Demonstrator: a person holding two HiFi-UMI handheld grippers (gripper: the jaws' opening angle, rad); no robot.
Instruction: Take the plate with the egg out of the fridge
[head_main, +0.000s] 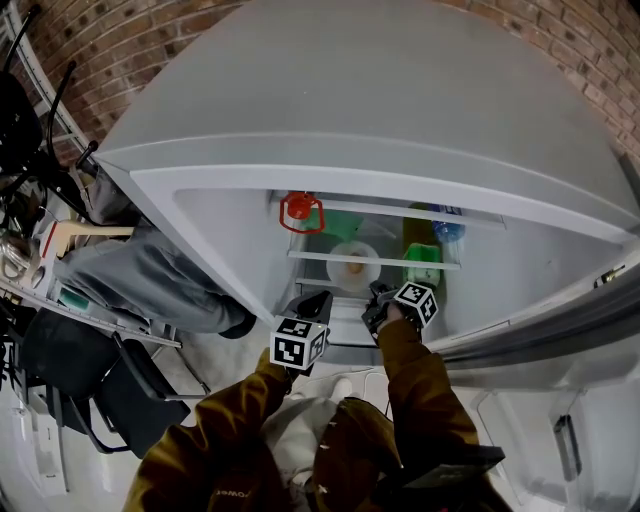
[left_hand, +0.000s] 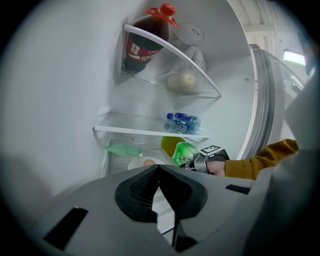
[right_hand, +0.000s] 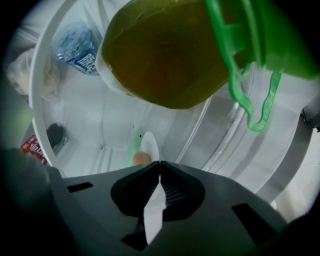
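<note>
Two grippers are at the open fridge (head_main: 215, 235), and only one is at work. My right gripper (right_hand: 160, 164) has its jaws pressed together at the near rim of the plate (right_hand: 149, 142), and I take the thin white sliver between them to be that rim. My left gripper (left_hand: 159, 167) hangs at the fridge's mouth, jaws together on nothing. The plate sits deep inside, on the level below the shelf (left_hand: 125, 128) that carries the water bottle (left_hand: 182, 121). The egg (right_hand: 141, 158) lies loose on it just beyond my jaw tips. The chief risk, as I judge it, is a one-sided pinch: held by a single edge, the plate could sag at its far side as it leaves its support, and the egg would roll off. A shallow bite on so thin a rim could also slip. The juice bottle (right_hand: 160, 55) looms just beside my right gripper, so a careless pull could knock it over. Lifting too high might strike the shelf above. My idle left gripper could steady the opposite rim.
</note>
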